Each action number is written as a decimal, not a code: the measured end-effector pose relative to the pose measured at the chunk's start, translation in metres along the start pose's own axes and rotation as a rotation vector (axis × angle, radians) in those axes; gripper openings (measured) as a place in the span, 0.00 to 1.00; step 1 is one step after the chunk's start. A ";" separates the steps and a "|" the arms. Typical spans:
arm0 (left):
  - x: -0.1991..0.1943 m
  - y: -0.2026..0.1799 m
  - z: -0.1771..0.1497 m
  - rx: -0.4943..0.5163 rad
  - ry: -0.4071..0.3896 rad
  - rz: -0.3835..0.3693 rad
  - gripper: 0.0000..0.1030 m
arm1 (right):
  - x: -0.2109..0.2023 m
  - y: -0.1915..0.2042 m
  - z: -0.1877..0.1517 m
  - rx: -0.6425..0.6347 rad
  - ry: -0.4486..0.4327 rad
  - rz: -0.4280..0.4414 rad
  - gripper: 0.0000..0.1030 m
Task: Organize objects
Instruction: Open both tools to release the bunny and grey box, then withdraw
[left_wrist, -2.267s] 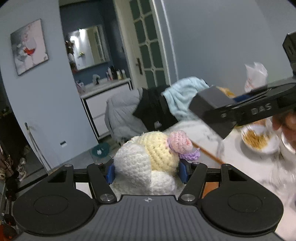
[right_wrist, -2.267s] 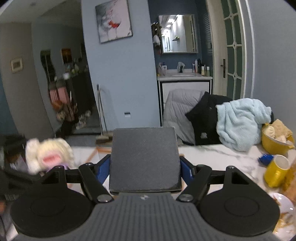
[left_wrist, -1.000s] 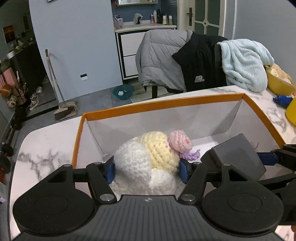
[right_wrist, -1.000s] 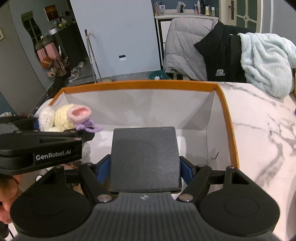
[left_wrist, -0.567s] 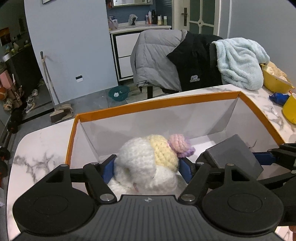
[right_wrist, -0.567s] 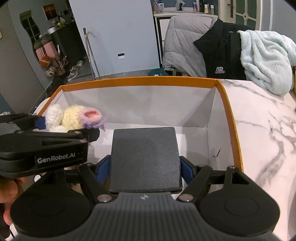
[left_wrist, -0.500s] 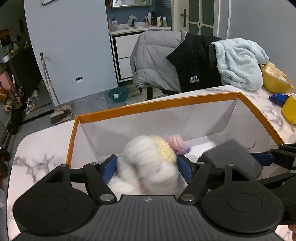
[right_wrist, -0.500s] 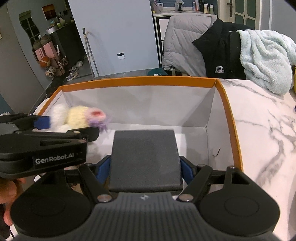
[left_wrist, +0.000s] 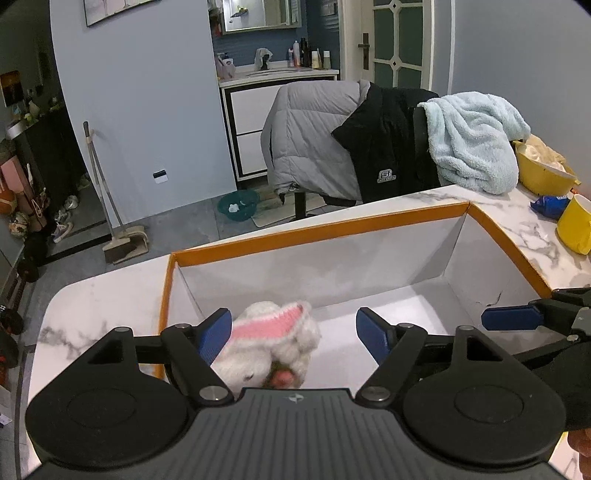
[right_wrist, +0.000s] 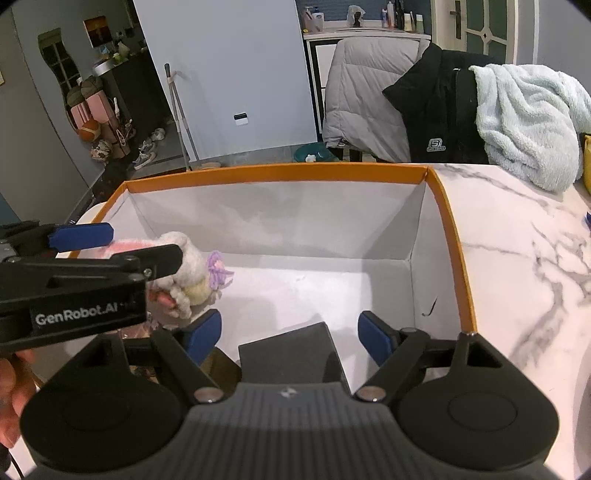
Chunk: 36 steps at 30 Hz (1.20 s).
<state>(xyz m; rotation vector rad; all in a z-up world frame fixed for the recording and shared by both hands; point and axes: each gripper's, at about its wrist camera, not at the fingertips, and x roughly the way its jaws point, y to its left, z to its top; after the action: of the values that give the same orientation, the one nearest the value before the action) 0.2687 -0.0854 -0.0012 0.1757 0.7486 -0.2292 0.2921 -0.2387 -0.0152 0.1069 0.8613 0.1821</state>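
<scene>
Releasing was the step: both the left hand-held gripper (left_wrist: 293, 334) and right hand-held gripper (right_wrist: 290, 334) were opening, the white crocheted plush toy (left_wrist: 271, 341) and flat black rectangular pad (right_wrist: 291, 356) lying loose between their jaws inside the orange-rimmed white cardboard box (right_wrist: 277, 173), so withdrawal seemed next.

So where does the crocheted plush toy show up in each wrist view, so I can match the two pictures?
Left wrist: the crocheted plush toy sits low and centre-left, between the left tool's opening blue pads, inside the box.
Right wrist: the toy lies at the left, partly behind the left tool.
Shared landmark: the orange-rimmed box.
</scene>
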 end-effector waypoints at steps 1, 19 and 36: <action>-0.003 0.001 0.001 0.001 -0.004 0.002 0.85 | -0.001 0.000 0.001 0.000 -0.002 0.002 0.80; -0.091 0.020 -0.004 0.030 -0.133 0.010 0.85 | -0.078 0.008 0.003 -0.065 -0.111 0.001 0.80; -0.170 0.033 -0.075 0.040 -0.154 -0.065 0.86 | -0.180 0.027 -0.077 -0.176 -0.192 0.035 0.81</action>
<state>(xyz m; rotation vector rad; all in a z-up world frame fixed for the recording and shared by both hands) 0.1080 -0.0113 0.0647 0.1695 0.5978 -0.3162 0.1157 -0.2468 0.0731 -0.0253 0.6496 0.2747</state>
